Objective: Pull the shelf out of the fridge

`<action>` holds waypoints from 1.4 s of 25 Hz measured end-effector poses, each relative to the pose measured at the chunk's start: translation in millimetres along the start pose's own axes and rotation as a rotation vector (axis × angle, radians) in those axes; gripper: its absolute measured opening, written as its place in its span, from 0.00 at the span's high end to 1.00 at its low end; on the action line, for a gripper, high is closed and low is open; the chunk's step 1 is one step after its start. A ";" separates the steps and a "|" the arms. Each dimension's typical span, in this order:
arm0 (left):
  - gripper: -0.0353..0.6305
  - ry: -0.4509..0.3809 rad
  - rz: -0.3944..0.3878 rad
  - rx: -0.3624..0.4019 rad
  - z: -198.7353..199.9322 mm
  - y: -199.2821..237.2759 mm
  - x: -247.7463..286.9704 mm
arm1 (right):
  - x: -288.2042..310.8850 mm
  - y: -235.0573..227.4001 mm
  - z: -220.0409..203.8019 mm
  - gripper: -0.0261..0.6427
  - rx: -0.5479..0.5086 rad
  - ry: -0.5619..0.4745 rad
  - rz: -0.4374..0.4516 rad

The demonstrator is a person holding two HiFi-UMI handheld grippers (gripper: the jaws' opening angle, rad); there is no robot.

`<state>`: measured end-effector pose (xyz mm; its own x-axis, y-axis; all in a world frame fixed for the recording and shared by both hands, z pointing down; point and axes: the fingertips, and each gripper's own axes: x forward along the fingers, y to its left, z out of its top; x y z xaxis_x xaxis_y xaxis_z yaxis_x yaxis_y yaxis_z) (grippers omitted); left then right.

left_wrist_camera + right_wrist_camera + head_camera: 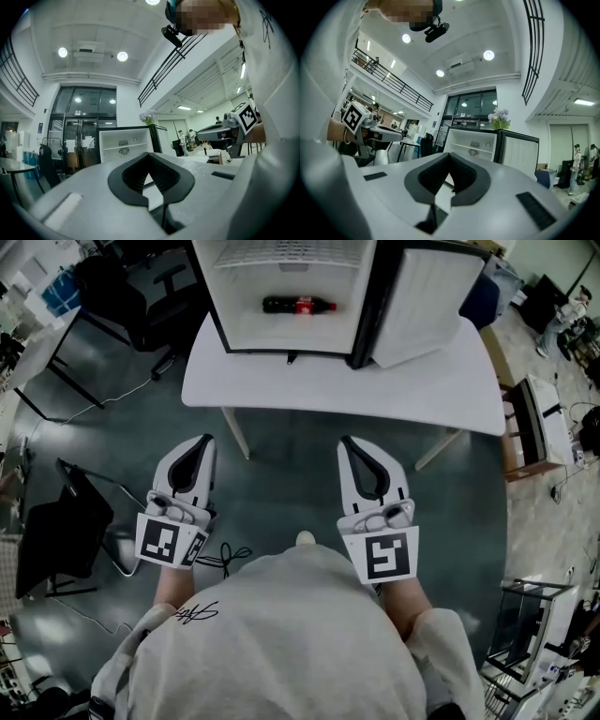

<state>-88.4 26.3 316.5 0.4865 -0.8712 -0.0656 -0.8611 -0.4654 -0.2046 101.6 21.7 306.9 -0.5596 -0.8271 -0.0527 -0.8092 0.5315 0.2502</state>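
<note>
A small fridge [291,296] stands on a white table [337,385] with its door [427,306] swung open to the right. Its white wire shelf [281,251] sits inside near the top, and a cola bottle [298,305] lies on the fridge floor below it. My left gripper [200,442] and right gripper [349,442] hang side by side in front of the table, well short of the fridge, both shut and empty. The fridge [124,145] shows far beyond the shut left gripper [149,154]. The shelf [468,147] appears as a thin line past the shut right gripper [450,155].
A black office chair [141,296] stands left of the table. A dark stand [56,531] and loose cables [220,559] lie on the floor at my left. Boxes and racks [539,427] fill the right side. Flowers [499,119] top the fridge.
</note>
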 end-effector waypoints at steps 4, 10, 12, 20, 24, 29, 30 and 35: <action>0.94 -0.001 0.010 0.004 0.7 1.2 14.9 | 8.7 -10.4 -2.4 0.94 0.006 -0.011 0.013; 0.94 0.010 0.022 0.007 -4.3 2.1 25.1 | 19.0 -18.0 -12.0 0.94 0.011 -0.016 0.029; 0.94 0.020 0.025 0.003 -7.7 3.0 24.4 | 19.3 -16.0 -14.5 0.94 0.014 -0.007 0.033; 0.94 0.020 0.025 -0.008 -11.7 5.4 26.7 | 19.2 -17.7 -19.8 0.94 0.014 0.016 0.023; 0.94 0.019 0.024 -0.012 -11.7 5.1 27.5 | 20.0 -18.1 -19.4 0.94 0.027 0.002 0.019; 0.94 0.014 0.027 -0.011 -6.7 1.5 31.0 | 17.4 -21.3 -20.4 0.94 0.029 0.010 0.026; 0.94 0.013 0.030 -0.012 -6.4 0.7 30.9 | 17.3 -22.2 -21.3 0.94 0.026 0.011 0.028; 0.94 0.027 0.042 -0.020 -11.5 -2.4 26.2 | 18.2 -21.6 -24.8 0.94 0.031 0.006 0.037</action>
<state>-75.2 2.8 326.5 0.4456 -0.8940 -0.0471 -0.8837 -0.4308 -0.1831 113.3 -9.4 324.5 -0.5886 -0.8075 -0.0383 -0.7930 0.5675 0.2215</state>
